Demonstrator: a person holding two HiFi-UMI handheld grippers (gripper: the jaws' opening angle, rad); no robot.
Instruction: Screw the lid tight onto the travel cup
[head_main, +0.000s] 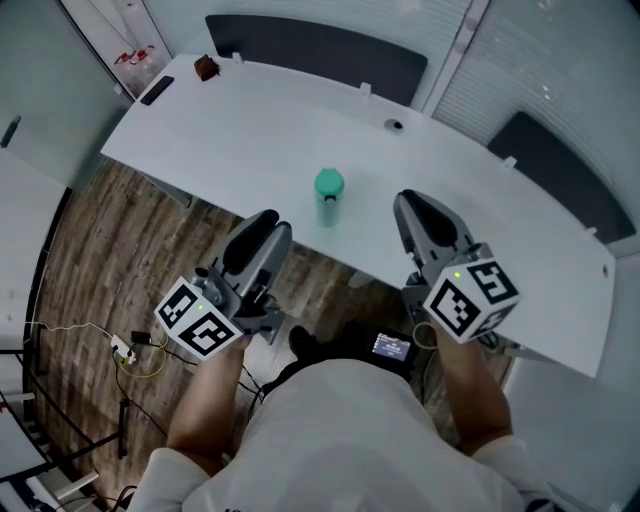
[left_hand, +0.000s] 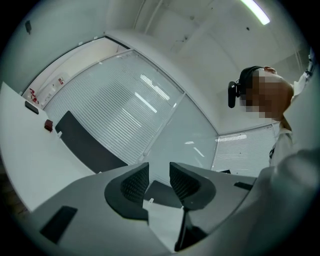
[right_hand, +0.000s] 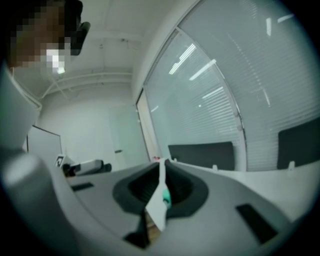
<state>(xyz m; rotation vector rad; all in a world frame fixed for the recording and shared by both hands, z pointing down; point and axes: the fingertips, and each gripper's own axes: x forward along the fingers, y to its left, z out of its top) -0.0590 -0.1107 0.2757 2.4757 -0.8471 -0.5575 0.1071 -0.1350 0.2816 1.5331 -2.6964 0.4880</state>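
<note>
A teal travel cup (head_main: 329, 197) stands upright near the front edge of the white table (head_main: 250, 130), with a teal lid (head_main: 329, 183) on top of it. Both grippers hang short of the table's near edge, apart from the cup. My left gripper (head_main: 275, 225) (left_hand: 159, 172) is to the cup's lower left, its jaws a narrow gap apart with nothing between them. My right gripper (head_main: 410, 205) (right_hand: 162, 167) is to the cup's lower right, jaws all but touching and empty. Through the slit between them a sliver of the cup (right_hand: 165, 200) shows.
A small dark red object (head_main: 206, 67) (left_hand: 48, 125) and a black flat thing (head_main: 156, 90) lie at the table's far left corner. A small round fitting (head_main: 395, 125) sits at the back edge. Dark panels (head_main: 320, 50) stand behind the table. Cables (head_main: 130, 350) lie on the wooden floor.
</note>
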